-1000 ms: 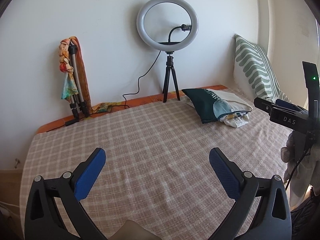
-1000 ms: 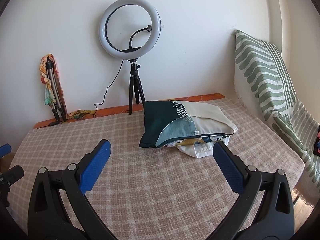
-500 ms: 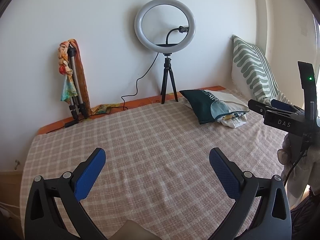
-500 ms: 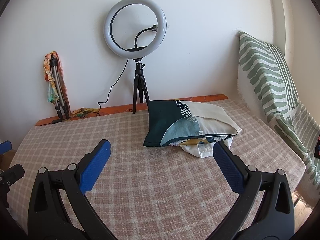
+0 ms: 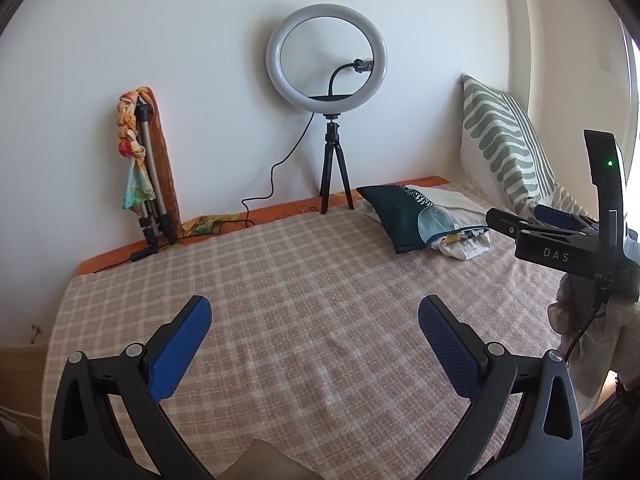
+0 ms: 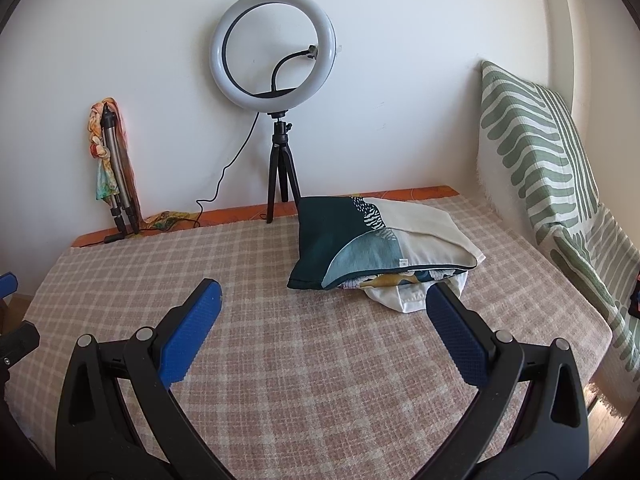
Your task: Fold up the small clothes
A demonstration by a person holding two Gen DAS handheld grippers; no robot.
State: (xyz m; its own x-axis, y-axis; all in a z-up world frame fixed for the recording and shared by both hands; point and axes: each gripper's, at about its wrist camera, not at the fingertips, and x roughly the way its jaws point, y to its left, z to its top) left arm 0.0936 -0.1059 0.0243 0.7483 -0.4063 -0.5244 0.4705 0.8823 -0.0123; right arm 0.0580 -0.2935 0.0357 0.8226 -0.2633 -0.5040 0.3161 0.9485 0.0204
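Note:
A small pile of clothes point(image 6: 404, 288) lies on the checked bed cover point(image 6: 320, 360), partly under a dark green and cream cushion point(image 6: 360, 244). The pile also shows in the left wrist view point(image 5: 464, 244) at the far right under the cushion point(image 5: 404, 220). My right gripper point(image 6: 324, 304) is open and empty, held above the cover just short of the pile. My left gripper point(image 5: 316, 320) is open and empty above the middle of the cover. The right gripper's body point(image 5: 560, 240) shows at the right edge of the left wrist view.
A ring light on a black tripod point(image 6: 280, 120) stands at the back by the wall. A folded tripod with a scarf point(image 5: 144, 172) leans at the back left. A green striped pillow point(image 6: 540, 160) leans at the right wall. The bed's right edge point(image 6: 600, 320) is near.
The right gripper has moved closer to the clothes pile and cushion. The left gripper has shifted only slightly. Both stay open.

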